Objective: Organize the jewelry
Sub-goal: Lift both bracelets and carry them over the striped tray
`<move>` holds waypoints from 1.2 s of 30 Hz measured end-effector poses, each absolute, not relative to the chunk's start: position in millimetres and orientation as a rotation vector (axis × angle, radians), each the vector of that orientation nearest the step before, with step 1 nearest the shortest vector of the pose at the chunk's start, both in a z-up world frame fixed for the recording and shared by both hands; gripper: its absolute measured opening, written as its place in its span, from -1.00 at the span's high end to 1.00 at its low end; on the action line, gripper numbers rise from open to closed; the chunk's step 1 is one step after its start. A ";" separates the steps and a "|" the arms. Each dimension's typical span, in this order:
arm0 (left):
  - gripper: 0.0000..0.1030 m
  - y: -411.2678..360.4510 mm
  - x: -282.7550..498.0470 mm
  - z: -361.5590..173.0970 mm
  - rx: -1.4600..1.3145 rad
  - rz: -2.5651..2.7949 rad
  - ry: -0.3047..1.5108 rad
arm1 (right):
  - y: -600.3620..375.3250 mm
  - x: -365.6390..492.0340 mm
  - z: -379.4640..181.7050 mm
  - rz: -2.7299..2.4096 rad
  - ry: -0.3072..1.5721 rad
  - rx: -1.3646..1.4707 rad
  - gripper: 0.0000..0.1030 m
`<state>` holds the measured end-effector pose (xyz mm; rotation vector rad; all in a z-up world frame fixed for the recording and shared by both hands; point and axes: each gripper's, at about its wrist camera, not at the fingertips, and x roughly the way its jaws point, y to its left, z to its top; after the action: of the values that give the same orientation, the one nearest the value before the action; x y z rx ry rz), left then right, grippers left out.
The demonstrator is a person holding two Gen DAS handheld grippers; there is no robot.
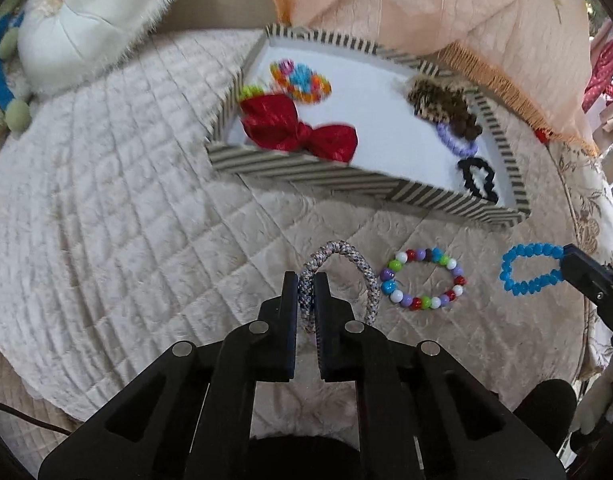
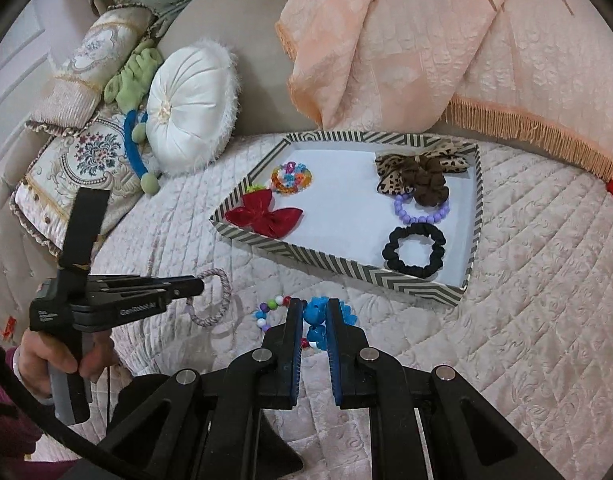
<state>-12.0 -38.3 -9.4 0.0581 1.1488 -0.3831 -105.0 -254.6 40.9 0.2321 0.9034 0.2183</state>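
Note:
A striped tray (image 1: 306,172) (image 2: 338,272) lies on the quilted bed. It holds a red bow (image 1: 302,132) (image 2: 266,216), a colourful bead piece (image 1: 302,80) (image 2: 291,176), a leopard bow with a brown scrunchie (image 1: 442,108) (image 2: 422,176), a purple bead bracelet (image 1: 454,142) (image 2: 422,212) and a black scrunchie (image 1: 476,178) (image 2: 414,250). My left gripper (image 1: 305,280) (image 2: 198,284) is shut on a grey braided hair tie (image 1: 346,260) (image 2: 222,300). My right gripper (image 2: 313,308) (image 1: 566,264) is shut on a blue bead bracelet (image 1: 526,268) (image 2: 316,320). A multicolour bead bracelet (image 1: 422,280) (image 2: 268,312) lies between them.
A white round cushion (image 1: 86,16) (image 2: 190,108) and embroidered pillows (image 2: 86,160) sit at the far left. A peach fringed throw (image 1: 466,20) (image 2: 426,40) is draped behind the tray. A blue and green soft toy (image 2: 134,148) lies by the cushion.

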 end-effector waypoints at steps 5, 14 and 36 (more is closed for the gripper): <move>0.88 -32.2 -20.0 11.9 0.069 -0.364 1.092 | -253.5 -108.4 52.9 0.218 0.885 0.222 0.79; 0.88 -34.0 -26.2 35.9 0.097 -0.326 1.010 | -251.9 -110.0 69.2 0.219 0.858 0.204 0.79; 0.88 -48.2 -7.1 47.3 0.145 -0.287 0.963 | -257.0 -88.4 72.9 0.223 0.861 0.195 0.79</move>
<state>-7.1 -48.2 47.3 0.1450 0.9632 -0.2874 -88.4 -257.0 72.9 0.1953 0.8612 0.2232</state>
